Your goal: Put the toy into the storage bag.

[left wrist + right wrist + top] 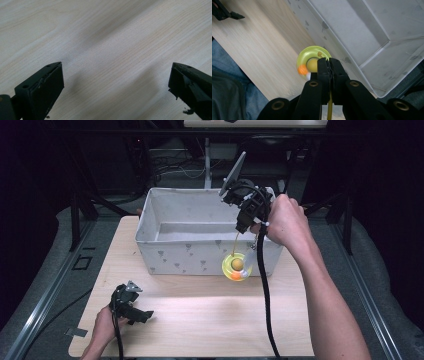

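Note:
A translucent yellow-green ring toy (236,266) with a yellow ball in its middle and an orange ball at its edge hangs from a thin yellow cord (235,242). It dangles in front of the white fabric bin's (190,257) front wall, near the bin's right corner. My right gripper (243,227) is raised over that corner, shut on the cord. In the right gripper view the jaws (329,61) are pressed together on the cord (329,110), with the toy (312,58) below them, blurred. My left gripper (145,315) rests low at the table's front left, open, and holds nothing (116,72).
The bin (352,27) looks bare inside and takes up the back half of the light wooden table (200,320). The right gripper's cable (265,290) trails across the table's right side. Dark frames and cables stand behind the table. The person's jeans (227,95) show below the table edge.

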